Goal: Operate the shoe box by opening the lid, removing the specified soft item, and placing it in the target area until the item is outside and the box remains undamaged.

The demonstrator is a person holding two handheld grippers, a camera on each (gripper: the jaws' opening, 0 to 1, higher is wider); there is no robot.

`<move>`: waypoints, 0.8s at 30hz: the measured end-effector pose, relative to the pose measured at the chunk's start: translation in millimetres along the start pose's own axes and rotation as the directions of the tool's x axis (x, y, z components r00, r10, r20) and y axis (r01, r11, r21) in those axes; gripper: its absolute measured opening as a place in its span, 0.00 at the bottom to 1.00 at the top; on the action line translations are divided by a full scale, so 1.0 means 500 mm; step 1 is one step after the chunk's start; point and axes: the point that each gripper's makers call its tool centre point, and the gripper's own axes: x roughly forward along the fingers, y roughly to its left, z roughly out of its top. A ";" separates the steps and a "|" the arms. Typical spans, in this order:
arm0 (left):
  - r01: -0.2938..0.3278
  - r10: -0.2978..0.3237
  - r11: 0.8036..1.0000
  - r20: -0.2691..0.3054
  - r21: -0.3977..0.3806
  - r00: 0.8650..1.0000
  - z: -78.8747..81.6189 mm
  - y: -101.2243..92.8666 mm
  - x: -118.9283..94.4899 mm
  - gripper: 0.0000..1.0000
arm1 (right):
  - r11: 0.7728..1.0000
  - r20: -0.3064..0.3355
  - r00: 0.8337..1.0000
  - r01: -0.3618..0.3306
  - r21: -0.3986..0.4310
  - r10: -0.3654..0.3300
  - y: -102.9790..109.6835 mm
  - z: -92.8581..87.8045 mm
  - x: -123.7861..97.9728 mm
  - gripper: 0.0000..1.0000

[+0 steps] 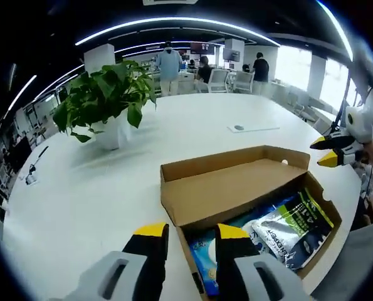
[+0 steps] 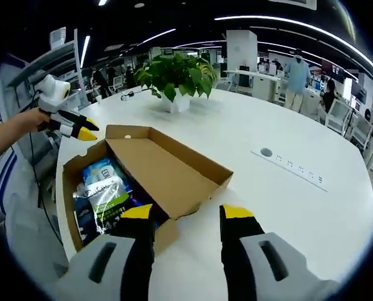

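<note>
You have the first step behind you: the shoe box (image 1: 249, 188) sits lower right of centre in the left gripper view with its lid (image 1: 233, 182) folded back and standing open, and nothing about the cardboard looks torn or crushed. What's left is the real work. The soft packets (image 1: 286, 229) (a blue one and a silver-and-green one, which of them is the specified item I can't tell) lie inside the box, low in the frame, none of them lifted out. Your left gripper (image 1: 192, 241) rises at the bottom centre of its view with its jaws apart and empty, straddling the near corner of the box. Your right gripper (image 2: 187, 219) stands likewise at the bottom of the right gripper view, jaws spread, holding nothing, just short of the lid's edge. The white counter (image 1: 86, 194) around the box is where the packet must end up, though no marked target area is visible. A potted plant (image 1: 108, 100) stands upper left, well apart from the box.
</note>
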 end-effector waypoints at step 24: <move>0.244 -0.264 0.955 -0.113 -0.168 0.958 -0.098 -0.138 -0.016 0.41 | 0.995 0.030 0.996 -0.080 0.060 0.078 0.096 -0.041 -0.094 0.64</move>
